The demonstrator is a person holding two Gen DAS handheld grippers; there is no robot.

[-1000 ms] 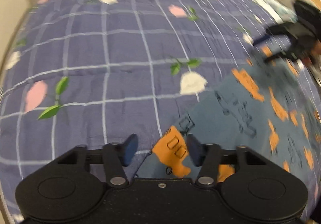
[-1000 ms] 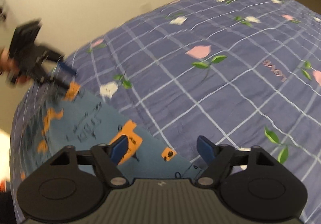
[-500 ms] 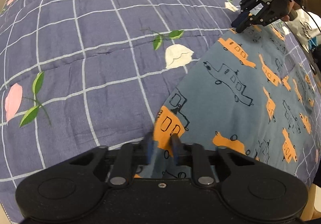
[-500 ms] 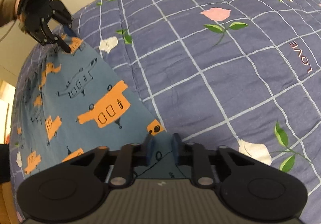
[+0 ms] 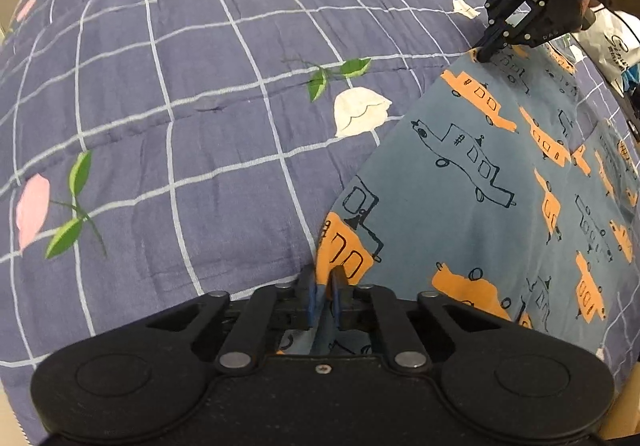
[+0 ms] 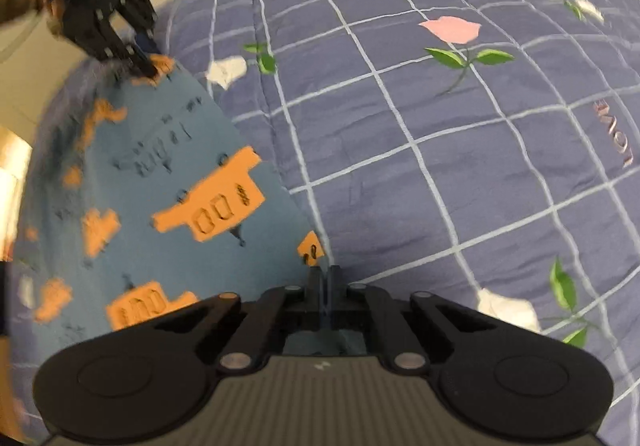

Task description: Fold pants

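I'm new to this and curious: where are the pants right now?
The pants lie on the checked bedspread, filling the left camera's right side, one edge pinched by the left gripper and right gripper.

Left wrist cam sits low behind the left gripper, close over the purple checked floral quilt, looking along one edge of the blue car-print pants toward the right gripper at the far corner. Right wrist cam mirrors it: behind the right gripper, facing back at the left gripper. Both views share that pants edge and adjoining quilt.
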